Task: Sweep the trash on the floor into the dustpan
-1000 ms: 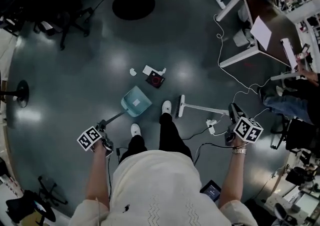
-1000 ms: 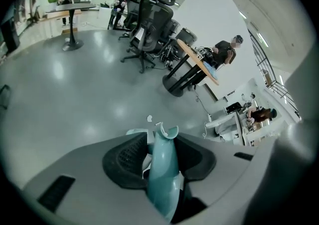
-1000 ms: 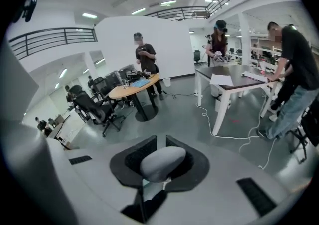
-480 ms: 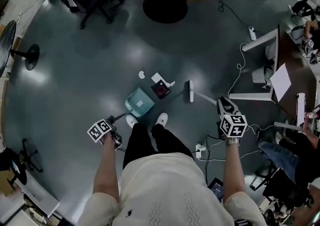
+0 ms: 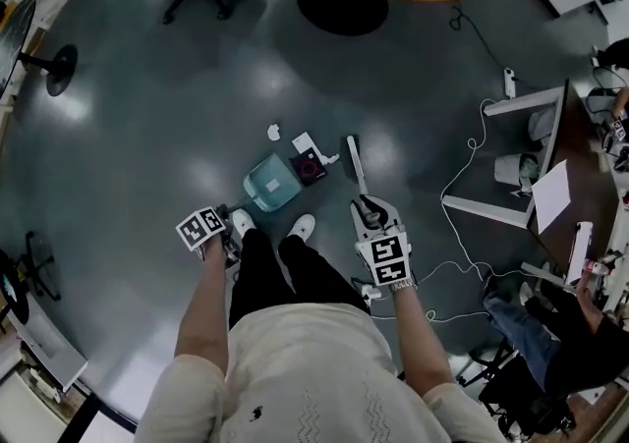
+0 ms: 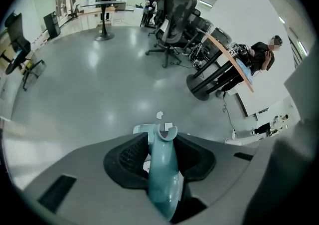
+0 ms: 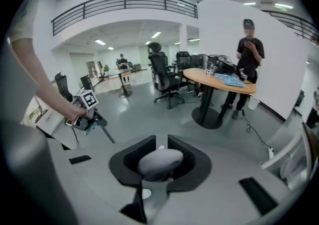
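Gripping the teal handle of the dustpan (image 5: 270, 182), the left gripper (image 5: 224, 220) has its jaws shut tight around it. The pan rests on the dark floor (image 5: 147, 137) at about 1 o'clock from that gripper, just ahead of the person's white shoes (image 5: 298, 227). The right gripper (image 5: 367, 205) is clamped on the grey handle of the broom (image 5: 358, 176), whose white head lies at its 12 o'clock, while the trash, white paper bits (image 5: 274, 133) and a dark wrapper (image 5: 311, 169), sits at the dustpan's 1 o'clock, the wrapper just beside its edge.
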Available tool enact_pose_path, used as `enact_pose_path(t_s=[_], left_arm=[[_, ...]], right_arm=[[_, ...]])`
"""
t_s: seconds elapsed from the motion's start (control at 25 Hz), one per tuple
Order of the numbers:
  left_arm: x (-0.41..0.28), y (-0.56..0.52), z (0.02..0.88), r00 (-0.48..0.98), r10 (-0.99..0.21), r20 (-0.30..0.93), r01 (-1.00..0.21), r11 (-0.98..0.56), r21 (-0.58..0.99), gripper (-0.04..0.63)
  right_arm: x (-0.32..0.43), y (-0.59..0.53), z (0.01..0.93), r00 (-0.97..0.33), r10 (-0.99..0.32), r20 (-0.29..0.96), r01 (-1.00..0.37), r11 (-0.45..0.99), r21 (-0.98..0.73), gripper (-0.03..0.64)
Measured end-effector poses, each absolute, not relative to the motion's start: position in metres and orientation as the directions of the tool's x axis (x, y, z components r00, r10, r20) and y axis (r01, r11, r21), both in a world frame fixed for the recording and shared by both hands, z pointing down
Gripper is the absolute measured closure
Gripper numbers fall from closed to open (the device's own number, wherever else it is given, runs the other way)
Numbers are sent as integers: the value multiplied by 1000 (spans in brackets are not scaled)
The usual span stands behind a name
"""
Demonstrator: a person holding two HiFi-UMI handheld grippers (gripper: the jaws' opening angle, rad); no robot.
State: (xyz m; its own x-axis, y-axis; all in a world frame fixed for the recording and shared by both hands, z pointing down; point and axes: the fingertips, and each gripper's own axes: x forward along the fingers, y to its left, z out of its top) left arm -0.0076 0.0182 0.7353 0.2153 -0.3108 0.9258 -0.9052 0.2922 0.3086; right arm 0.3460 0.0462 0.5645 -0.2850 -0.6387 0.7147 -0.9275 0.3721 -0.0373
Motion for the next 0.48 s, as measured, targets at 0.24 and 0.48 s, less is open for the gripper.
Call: enact_pose_path(t_s=[0.24,0.48], left_arm=[[15,17,743,238,-299,924,-897,298,327,457],[24,24,750,262,-288,921,-879,322,351,456]], right_arm=[[277,57,561,-442,-526,727,-809,583,-70,540],[258,36,528,-501,-553,665,-830,526,-188,538]])
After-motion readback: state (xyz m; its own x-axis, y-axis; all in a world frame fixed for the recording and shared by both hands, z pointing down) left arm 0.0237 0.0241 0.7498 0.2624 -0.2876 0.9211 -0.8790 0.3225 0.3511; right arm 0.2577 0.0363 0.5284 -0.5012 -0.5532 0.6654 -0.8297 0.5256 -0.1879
